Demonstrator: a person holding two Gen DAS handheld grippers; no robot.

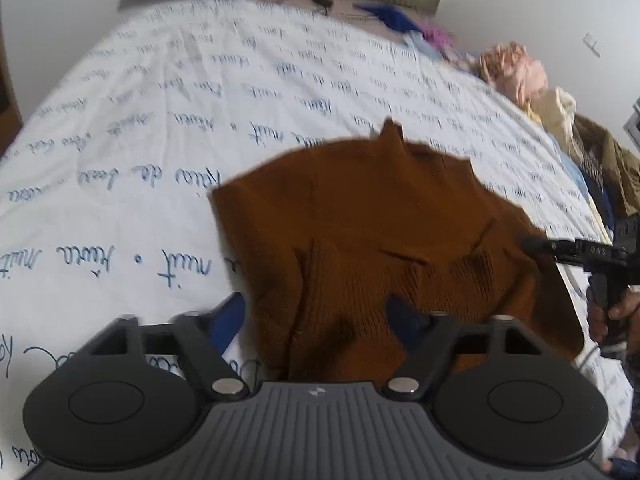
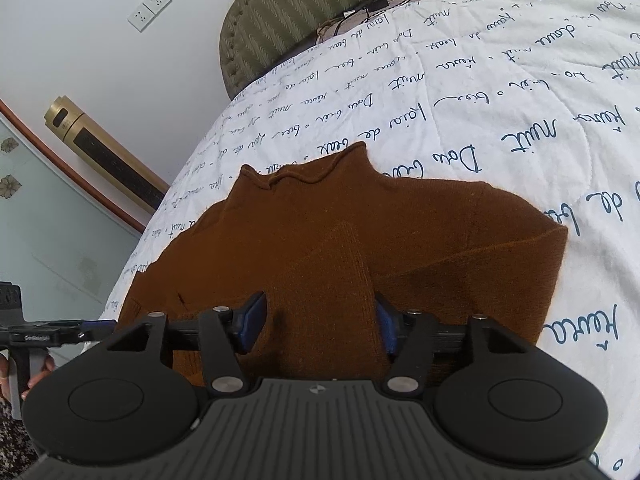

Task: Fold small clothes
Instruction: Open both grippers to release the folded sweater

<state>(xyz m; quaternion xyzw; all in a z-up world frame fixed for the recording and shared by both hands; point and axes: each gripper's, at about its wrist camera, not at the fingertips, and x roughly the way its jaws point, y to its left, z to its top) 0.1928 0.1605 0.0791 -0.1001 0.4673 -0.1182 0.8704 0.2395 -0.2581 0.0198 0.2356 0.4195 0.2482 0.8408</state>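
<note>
Brown sweater (image 2: 360,240) flat on bed (image 2: 500,112). Right claw (image 2: 320,324) spread wide, straddling sweater's near fold; left claw (image 1: 320,316) released at its near edge.

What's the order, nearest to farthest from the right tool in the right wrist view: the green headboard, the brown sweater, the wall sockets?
1. Brown sweater: directly at the right tool, cloth between its fingers.
2. Green headboard: beyond the sweater, at the bed's far end, upper middle.
3. Wall sockets: on the wall beside the headboard, upper left; apparently farthest, though close to call.
</note>
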